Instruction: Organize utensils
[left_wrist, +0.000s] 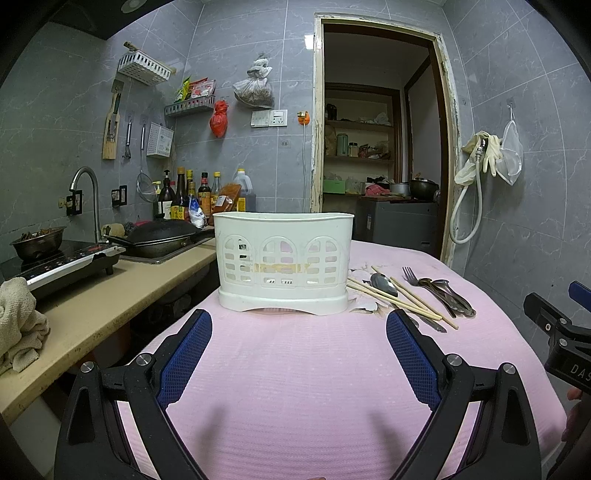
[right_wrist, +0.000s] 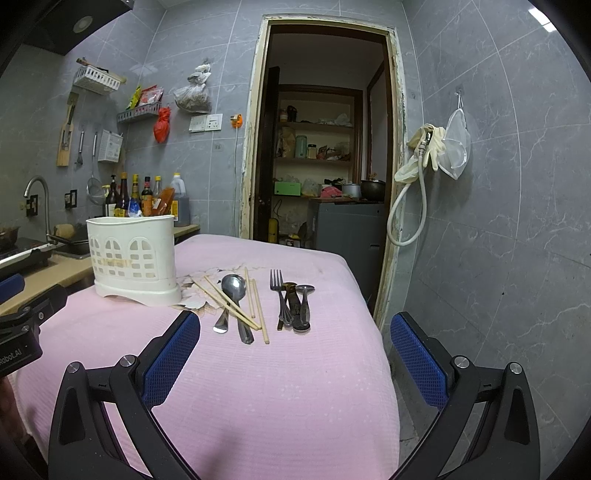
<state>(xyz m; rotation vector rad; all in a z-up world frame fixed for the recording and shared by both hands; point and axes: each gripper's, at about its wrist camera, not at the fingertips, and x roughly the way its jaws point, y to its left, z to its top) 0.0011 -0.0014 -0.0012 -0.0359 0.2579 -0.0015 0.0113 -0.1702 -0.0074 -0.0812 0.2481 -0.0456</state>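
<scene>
**Utensils laid beside the caddy, both grippers empty**

Left wrist view: the left gripper (left_wrist: 299, 325) hovers over the pink cloth (left_wrist: 295, 387), its jaws spread wide and grasping nothing. Straight ahead stands the white caddy (left_wrist: 284, 262), upright on the cloth-covered worktop. To its left runs a beige counter (left_wrist: 110, 295) with a cooktop (left_wrist: 70, 264) and a pan (left_wrist: 159, 238).

Right wrist view: just right of the caddy (right_wrist: 135, 258) lie the chopsticks (right_wrist: 236, 306), crossing a large spoon (right_wrist: 234, 291) whose bowl points away from the camera. A second cluster lies apart, further right: a fork (right_wrist: 279, 295), tines pointing away, touching a few dark-handled pieces (right_wrist: 301, 306) whose kind cannot be told. The right gripper (right_wrist: 295, 334) hangs near the utensils, jaws likewise released and empty, with one finger over the cloth and the other beyond the worktop's right edge.
</scene>
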